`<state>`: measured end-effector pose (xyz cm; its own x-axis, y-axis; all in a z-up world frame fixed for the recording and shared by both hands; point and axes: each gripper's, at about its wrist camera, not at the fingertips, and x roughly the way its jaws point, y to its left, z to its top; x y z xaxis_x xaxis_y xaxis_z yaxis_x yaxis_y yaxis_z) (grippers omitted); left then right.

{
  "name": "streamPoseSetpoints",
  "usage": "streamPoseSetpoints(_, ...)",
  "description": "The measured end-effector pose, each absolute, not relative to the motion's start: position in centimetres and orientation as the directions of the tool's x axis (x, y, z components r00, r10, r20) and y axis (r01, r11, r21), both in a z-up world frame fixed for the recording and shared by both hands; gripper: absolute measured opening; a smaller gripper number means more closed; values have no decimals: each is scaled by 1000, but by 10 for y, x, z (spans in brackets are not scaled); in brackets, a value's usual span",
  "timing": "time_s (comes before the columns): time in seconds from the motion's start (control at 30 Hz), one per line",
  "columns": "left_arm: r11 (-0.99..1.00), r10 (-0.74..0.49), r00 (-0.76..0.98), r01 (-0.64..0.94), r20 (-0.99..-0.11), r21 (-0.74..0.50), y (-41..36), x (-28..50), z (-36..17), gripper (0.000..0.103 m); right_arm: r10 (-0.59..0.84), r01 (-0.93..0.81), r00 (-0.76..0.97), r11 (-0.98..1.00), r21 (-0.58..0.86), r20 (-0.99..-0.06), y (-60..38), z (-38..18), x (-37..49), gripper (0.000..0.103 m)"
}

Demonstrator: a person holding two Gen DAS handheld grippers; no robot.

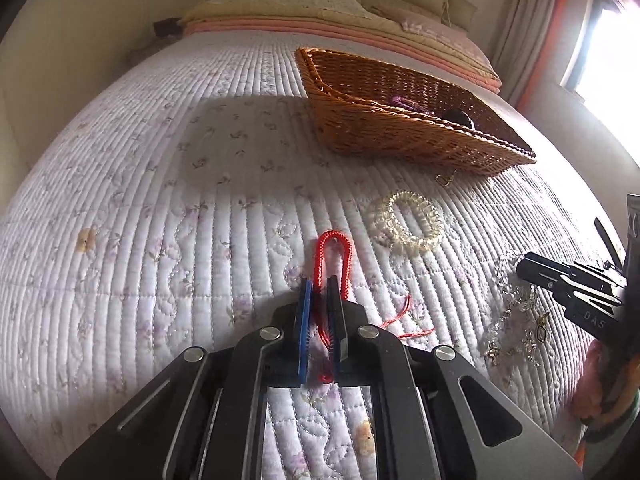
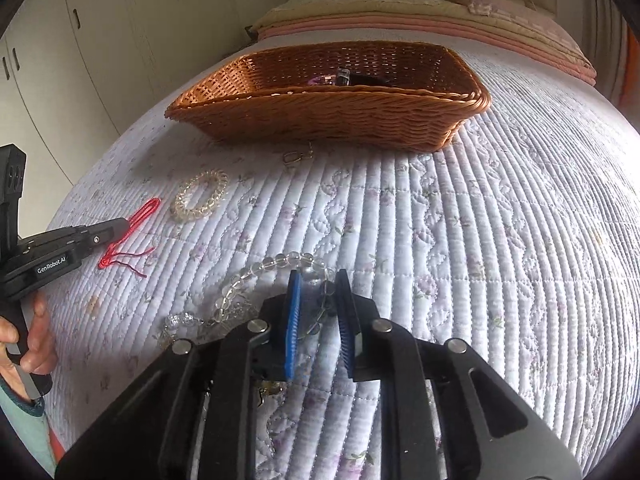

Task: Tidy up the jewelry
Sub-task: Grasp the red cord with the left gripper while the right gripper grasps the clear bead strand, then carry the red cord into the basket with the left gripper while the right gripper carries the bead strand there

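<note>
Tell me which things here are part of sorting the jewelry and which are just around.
For the job: red cord, clear bead bracelet, glass bead necklace, small gold clasp, basket.
Just around: quilt, pillows, curtain, closet doors.

A red cord bracelet (image 1: 334, 256) lies stretched out on the quilt, its braided loop pointing toward the basket (image 1: 404, 140) and its frayed loose ends trailing to one side. Near it rests a coiled clear bracelet (image 1: 408, 220), flat and round. A small gold clasp (image 1: 444, 179) lies just beside the basket's near wall. A string of clear beads (image 2: 256, 276) curves over a tangle of thin chains. Inside the woven basket sit a purple piece and something dark, perhaps a watch.
</note>
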<state>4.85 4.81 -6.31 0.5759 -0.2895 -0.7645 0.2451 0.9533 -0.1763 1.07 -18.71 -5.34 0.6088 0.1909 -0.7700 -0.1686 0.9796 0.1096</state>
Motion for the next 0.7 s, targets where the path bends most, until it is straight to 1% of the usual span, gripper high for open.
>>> streamPoseSetpoints(0.13, 956, -278, 578, 246, -767, -161, 43, 50, -64, 9, 129, -173, 609, 985, 28, -782, -174, -55, 11, 20)
streamPoseSetpoints(0.2, 960, -254, 587, 249, -769, -127, 38, 50, -65, 9, 85, -175, 614, 984, -30, -785, -166, -57, 11, 20)
streamPoseSetpoints(0.23, 961, -242, 592, 253, -769, -109, 35, 50, -66, 9, 66, -174, 619, 983, -55, -783, -161, -58, 11, 20)
streamPoseSetpoints(0.27, 963, -230, 599, 254, -767, -90, 33, 49, -66, 5, 56, -176, 621, 982, -70, -782, -159, -59, 11, 17)
streamPoseSetpoints(0.3, 964, -220, 605, 254, -765, -76, 32, 49, -66, 2, 62, -185, 623, 980, -70, -780, -156, -59, 11, 9)
streamPoseSetpoints(0.33, 965, -215, 612, 253, -761, -69, 31, 48, -65, 2, 70, -191, 626, 979, -66, -777, -155, -58, 10, 6)
streamPoseSetpoints(0.43, 962, -232, 629, 263, -742, -77, 32, 44, -61, 2, 78, -192, 638, 980, -60, -766, -154, -55, 8, 6)
streamPoseSetpoints(0.6, 942, -310, 684, 315, -660, -116, 34, 28, -39, 2, 152, -209, 661, 978, 14, -735, -158, -33, 1, 6)
streamPoseSetpoints(0.7, 937, -328, 705, 327, -629, -122, 34, 23, -26, 2, 187, -245, 680, 969, 21, -709, -152, -16, -9, 6)
